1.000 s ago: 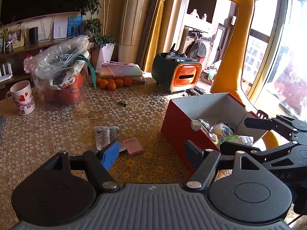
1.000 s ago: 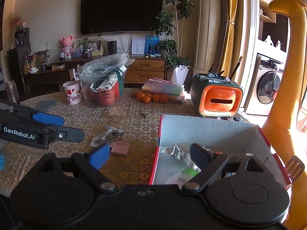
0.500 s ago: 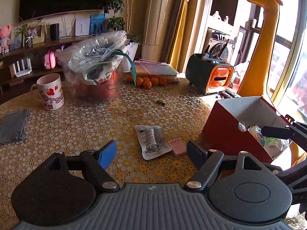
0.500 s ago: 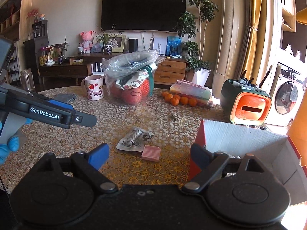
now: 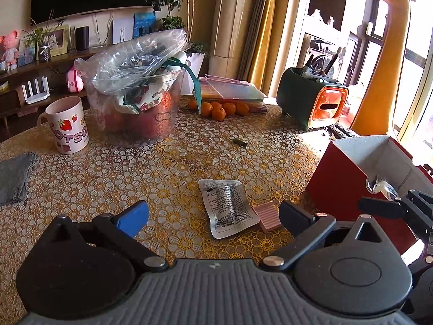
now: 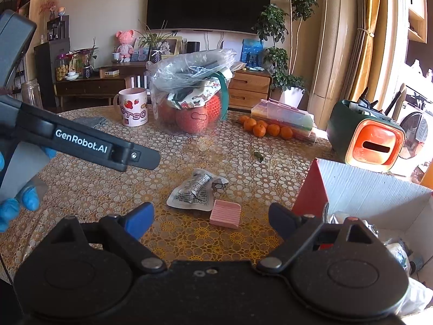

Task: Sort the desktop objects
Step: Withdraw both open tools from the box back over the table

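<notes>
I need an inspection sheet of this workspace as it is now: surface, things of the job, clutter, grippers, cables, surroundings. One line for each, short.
Surface: round table under a gold flower-pattern cover.
Job's things: silver sachet lying flat, pink ribbed block touching its edge; red box open beside them, already holding wrappers.
Clutter: strawberry mug, clear tub with a plastic bag, oranges, grey cloth, green-orange organiser.
Grippers: left gripper open, jaws have just been opening, nothing between the pads; right gripper open, empty.
Cables: nothing seen on the table.
Surroundings: living room, wall television, potted plant, yellow giraffe figure, bright window.
</notes>
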The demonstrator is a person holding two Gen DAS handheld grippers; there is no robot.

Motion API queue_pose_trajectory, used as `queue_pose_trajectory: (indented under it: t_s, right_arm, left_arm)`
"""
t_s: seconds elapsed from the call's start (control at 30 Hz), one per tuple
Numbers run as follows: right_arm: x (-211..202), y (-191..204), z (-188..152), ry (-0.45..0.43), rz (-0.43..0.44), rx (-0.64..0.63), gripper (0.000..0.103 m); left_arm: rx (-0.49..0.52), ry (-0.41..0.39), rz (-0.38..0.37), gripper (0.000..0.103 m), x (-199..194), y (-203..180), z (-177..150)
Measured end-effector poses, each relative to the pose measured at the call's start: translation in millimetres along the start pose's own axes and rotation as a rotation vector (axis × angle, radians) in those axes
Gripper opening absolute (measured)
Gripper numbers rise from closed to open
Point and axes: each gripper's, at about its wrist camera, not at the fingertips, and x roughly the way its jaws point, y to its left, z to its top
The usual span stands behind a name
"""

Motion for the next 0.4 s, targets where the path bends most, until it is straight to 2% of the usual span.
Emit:
queue_pose_trajectory:
  t_s: [0.4]
  right_arm:
    - [51, -7, -14, 0.043, -0.013, 0.035, 0.088]
  left_arm:
    - [-0.004, 0.082, 0.019, 0.103, 72, -8, 13]
